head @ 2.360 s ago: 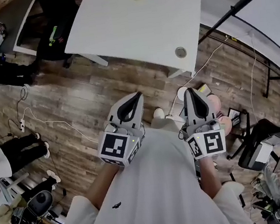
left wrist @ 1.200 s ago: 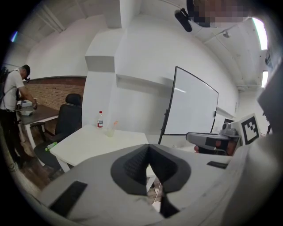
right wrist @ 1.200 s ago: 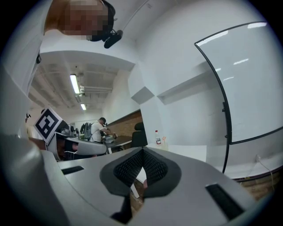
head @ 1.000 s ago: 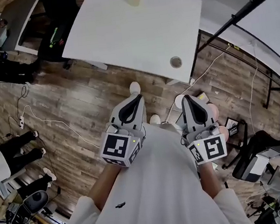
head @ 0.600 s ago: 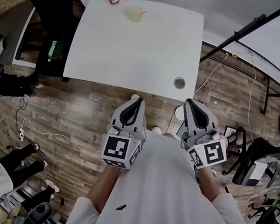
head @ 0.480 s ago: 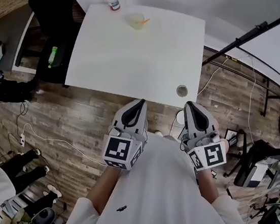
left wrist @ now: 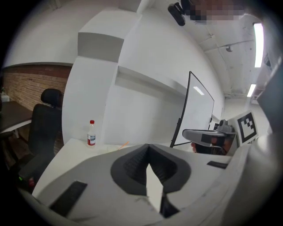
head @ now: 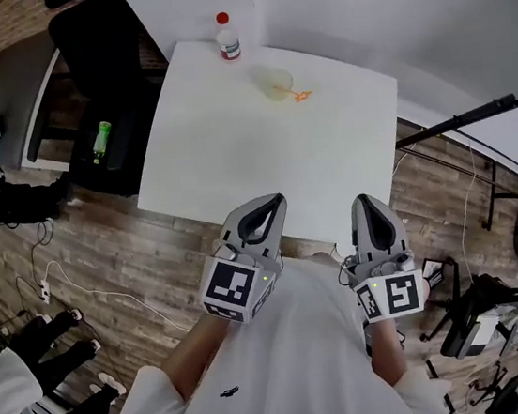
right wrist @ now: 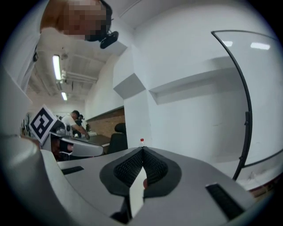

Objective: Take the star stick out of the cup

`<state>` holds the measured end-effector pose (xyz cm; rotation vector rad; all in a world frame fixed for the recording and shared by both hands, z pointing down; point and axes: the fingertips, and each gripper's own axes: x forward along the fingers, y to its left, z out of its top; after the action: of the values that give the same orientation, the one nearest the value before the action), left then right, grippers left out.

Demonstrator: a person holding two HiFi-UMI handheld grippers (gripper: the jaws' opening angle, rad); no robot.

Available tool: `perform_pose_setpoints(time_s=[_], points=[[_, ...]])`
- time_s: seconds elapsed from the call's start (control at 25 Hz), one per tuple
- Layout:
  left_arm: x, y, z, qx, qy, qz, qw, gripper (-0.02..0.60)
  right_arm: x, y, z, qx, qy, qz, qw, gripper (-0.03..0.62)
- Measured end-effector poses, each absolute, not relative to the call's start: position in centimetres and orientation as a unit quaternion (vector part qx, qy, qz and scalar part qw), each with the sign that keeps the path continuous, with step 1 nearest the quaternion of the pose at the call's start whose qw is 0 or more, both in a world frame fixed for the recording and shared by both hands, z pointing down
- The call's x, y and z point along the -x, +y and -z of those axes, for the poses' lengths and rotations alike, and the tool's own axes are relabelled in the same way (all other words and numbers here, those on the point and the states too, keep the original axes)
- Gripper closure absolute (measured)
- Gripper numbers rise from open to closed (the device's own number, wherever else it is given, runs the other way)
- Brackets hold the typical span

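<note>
We wear a white short-sleeved shirt with a small dark emblem. Our left gripper and right gripper have matching grey tapered shells, black ribbed pads and white marker cubes printed with black squares.

The left gripper is holding its jaws pressed together with nothing between them, filling the lower half of the frame. Just past the tips, at eleven o'clock, an orange stick is poking above the jaw's edge over a white table. A red-capped bottle is standing on that table at ten o'clock. A black chair is sitting at nine o'clock beneath a brick wall. The right gripper is showing at three o'clock, a black pole rising behind it
</note>
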<state>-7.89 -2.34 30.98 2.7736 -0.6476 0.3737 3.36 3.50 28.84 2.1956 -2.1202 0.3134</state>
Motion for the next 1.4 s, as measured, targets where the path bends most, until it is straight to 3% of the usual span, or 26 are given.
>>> perform_pose_setpoints(time_s=[0.28,0.92,1.4], points=[[7.3,-7.3,-32.9,-0.959,-0.208,-0.135,0.14,0.568,-2.3,-0.6,-29.4,-0.727,-0.678,-0.086,0.072,0.591],[3.4,-10.2,-35.9,-0.956,-0.194,-0.178,0.13,0.568,-4.5,-3.3,-30.9,-0.733,-0.672,-0.097,0.04,0.591],[0.9,-14.7,-37.1,-0.943,-0.262,-0.186,0.09,0.568,-6.2,-6.0,-34.0,-0.708,-0.694,-0.125,0.028,0.591]])
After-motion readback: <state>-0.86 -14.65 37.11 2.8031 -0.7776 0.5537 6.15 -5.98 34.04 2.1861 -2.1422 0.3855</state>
